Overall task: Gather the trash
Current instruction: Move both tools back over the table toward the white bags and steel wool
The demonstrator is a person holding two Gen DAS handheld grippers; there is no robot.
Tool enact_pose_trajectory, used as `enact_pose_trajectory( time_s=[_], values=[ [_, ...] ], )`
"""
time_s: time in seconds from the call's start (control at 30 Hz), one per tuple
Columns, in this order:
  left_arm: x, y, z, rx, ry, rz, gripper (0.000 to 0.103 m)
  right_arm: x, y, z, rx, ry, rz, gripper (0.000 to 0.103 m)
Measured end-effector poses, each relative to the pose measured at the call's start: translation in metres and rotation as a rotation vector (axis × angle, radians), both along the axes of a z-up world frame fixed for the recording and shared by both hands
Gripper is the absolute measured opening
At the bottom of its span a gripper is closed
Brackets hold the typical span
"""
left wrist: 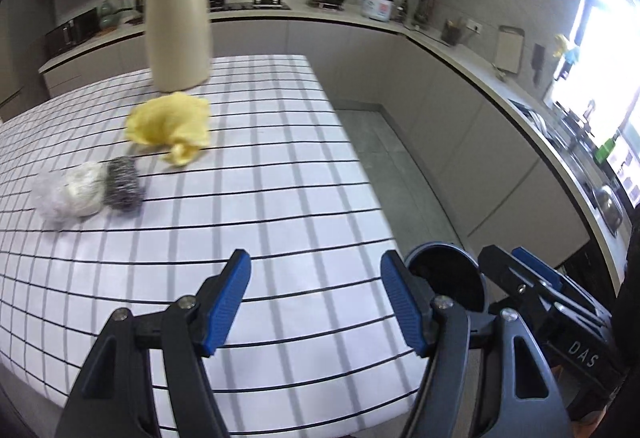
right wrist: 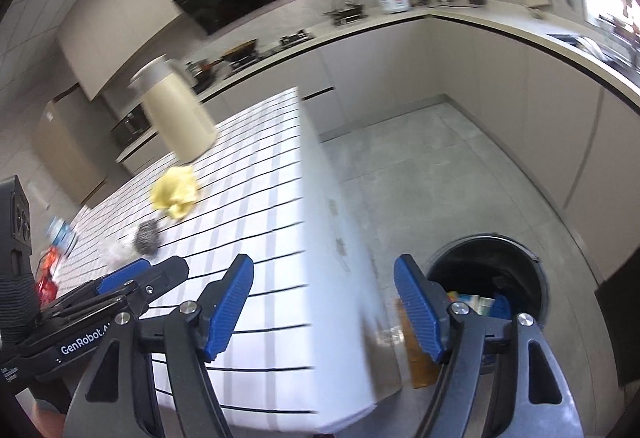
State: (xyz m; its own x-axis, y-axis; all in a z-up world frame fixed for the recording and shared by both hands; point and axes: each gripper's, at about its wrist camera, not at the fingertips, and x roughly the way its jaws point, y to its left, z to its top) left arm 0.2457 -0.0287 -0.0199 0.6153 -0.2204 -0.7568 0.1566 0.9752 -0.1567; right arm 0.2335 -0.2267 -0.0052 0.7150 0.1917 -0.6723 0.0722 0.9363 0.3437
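Note:
On the grid-patterned table lie a crumpled yellow cloth, a steel-wool scrubber and a white wad in clear plastic. They also show in the right wrist view: the cloth, the scrubber. A round dark trash bin stands on the floor by the table's right edge, with packaging inside; its rim shows in the left wrist view. My left gripper is open and empty over the table's near part. My right gripper is open and empty, above the table's edge beside the bin.
A tall beige jug stands behind the yellow cloth. Red and blue packets lie at the table's far left. Kitchen counters with appliances run along the back and right. Grey tiled floor lies between table and cabinets.

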Motion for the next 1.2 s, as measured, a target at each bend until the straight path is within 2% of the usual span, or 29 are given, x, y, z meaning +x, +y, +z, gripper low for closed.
enact_pose_trajectory(
  time_s=[0.2,0.5,0.8,1.2],
  values=[
    [0.002,0.065,-0.004,0.009,0.000,0.112,0.069,0.016,0.062,0.003,0.006,-0.013,0.091,0.075],
    [0.007,0.140,-0.012,0.013,0.005,0.214,0.069,0.039,0.134,0.002,0.012,-0.019,0.185,0.075],
    [0.015,0.187,-0.017,0.022,0.013,0.249,0.069,0.056,0.183,-0.002,0.015,-0.016,0.227,0.075],
    [0.035,0.232,-0.026,0.016,0.034,0.266,0.069,0.074,0.224,-0.005,-0.001,-0.002,0.247,0.075]
  ],
)
